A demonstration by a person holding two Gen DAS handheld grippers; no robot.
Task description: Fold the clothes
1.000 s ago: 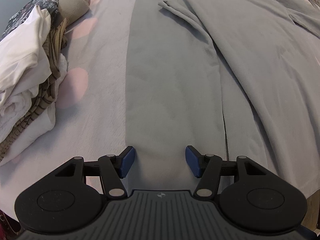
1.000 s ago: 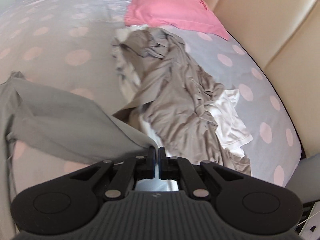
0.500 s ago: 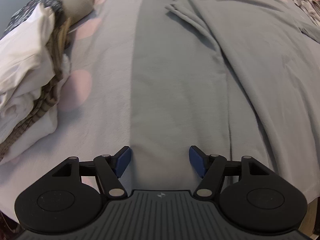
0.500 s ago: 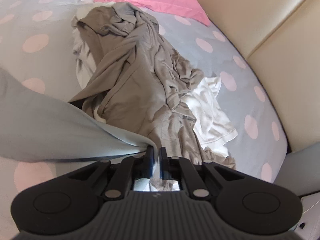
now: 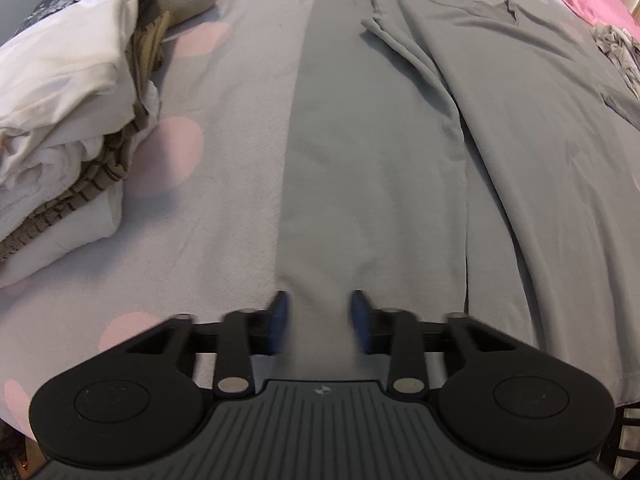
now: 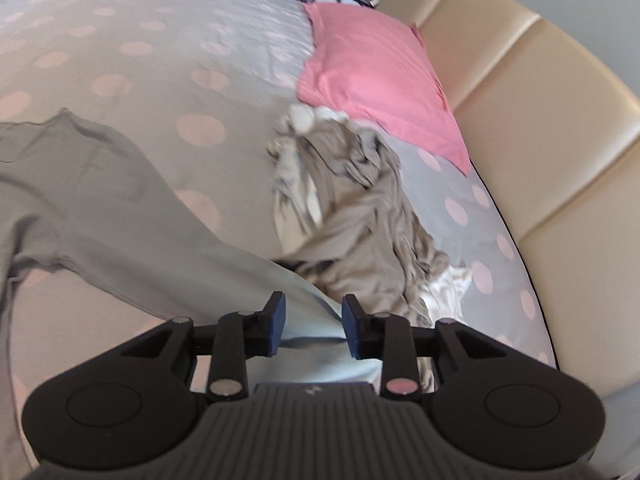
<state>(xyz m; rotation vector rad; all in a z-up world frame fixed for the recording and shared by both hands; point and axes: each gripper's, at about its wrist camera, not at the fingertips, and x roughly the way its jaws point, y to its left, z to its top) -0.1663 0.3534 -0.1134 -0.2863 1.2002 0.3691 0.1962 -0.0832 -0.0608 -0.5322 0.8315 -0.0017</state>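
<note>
1. Lying flat on the spotted bedsheet (image 5: pixel 224 168), the grey garment (image 5: pixel 372 168) is spread lengthwise, with one long strip already folded over its left side.
2. The left gripper (image 5: pixel 319 322) is seen at the garment's near edge; its jaws are closing, fabric lies between the blurred pads, and a firm pinch cannot yet be confirmed.
3. The right gripper (image 6: pixel 311 326) is opening, and the garment's near corner (image 6: pixel 308 320) is seen slack between the parted pads, not pressed.
4. The cloth is judged light, thin and limp, so it is expected to drape, drag and wrinkle rather than hold shape.
5. A hold is best taken at hems and corners, with both ends lifted together.
6. A crumpled pile (image 6: pixel 360 216) and a pink pillow (image 6: pixel 376 92) are noted beside it.
</note>
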